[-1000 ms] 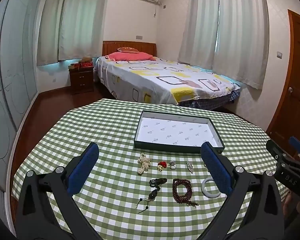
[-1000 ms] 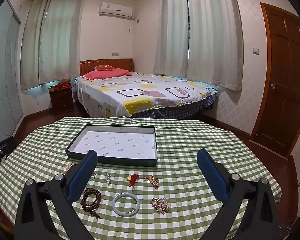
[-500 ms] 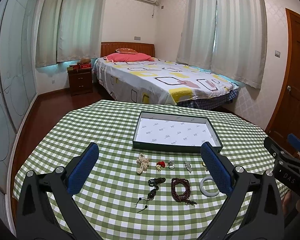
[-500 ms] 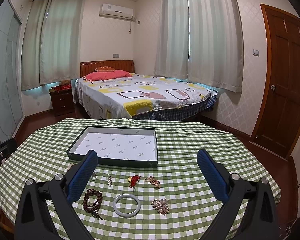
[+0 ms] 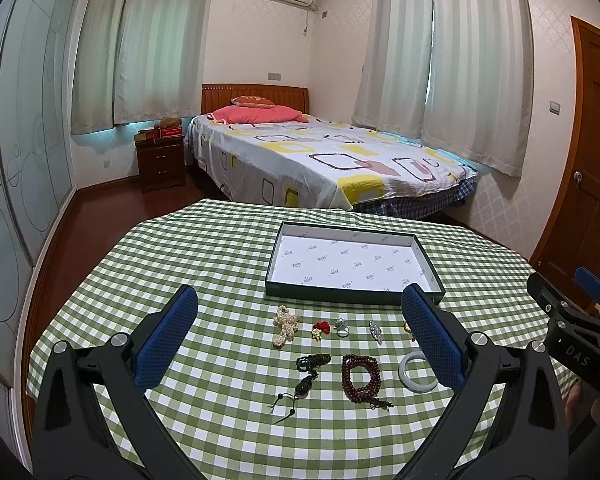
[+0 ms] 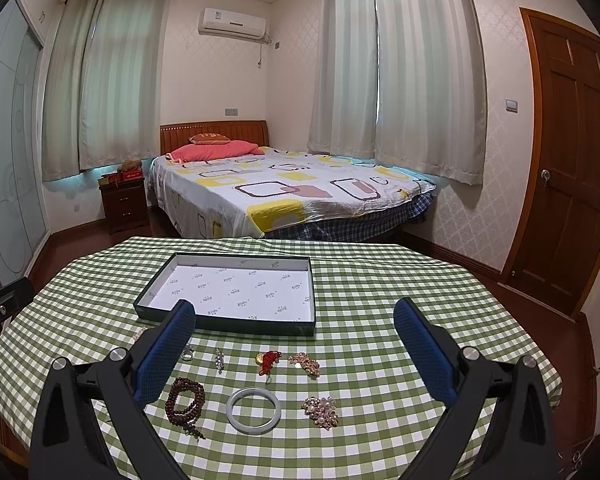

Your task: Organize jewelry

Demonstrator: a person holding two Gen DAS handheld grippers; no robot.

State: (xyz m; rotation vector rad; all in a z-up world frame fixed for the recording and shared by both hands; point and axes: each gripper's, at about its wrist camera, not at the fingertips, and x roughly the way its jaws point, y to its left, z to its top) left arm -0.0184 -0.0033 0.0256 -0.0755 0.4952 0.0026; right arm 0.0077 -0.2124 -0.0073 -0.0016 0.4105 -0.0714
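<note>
An empty dark green tray with white lining (image 5: pixel 354 297) (image 6: pixel 228 322) sits mid-table. In front of it lie jewelry pieces: a pearl cross (image 5: pixel 285 325), a red charm (image 5: pixel 321 329), a ring (image 5: pixel 341 327), a dark pendant cord (image 5: pixel 307 376), a brown bead bracelet (image 5: pixel 360 376) (image 6: pixel 185 400), a white bangle (image 5: pixel 414 370) (image 6: pixel 253 409), a red and gold charm (image 6: pixel 269 360) and two gold brooches (image 6: pixel 305 364) (image 6: pixel 321 411). My left gripper (image 5: pixel 300 340) is open above the pieces. My right gripper (image 6: pixel 296 350) is open above them, empty.
The round table has a green checked cloth (image 5: pixel 204 264). A bed (image 5: pixel 320 164) stands behind it, a nightstand (image 5: pixel 160 164) at the left, a wooden door (image 6: pixel 568 168) at the right. The right gripper shows at the right edge of the left wrist view (image 5: pixel 572 336).
Both views have drifted slightly back and up; the tray and jewelry sit a little lower in frame. Nothing on the table has moved and both grippers stay open.
</note>
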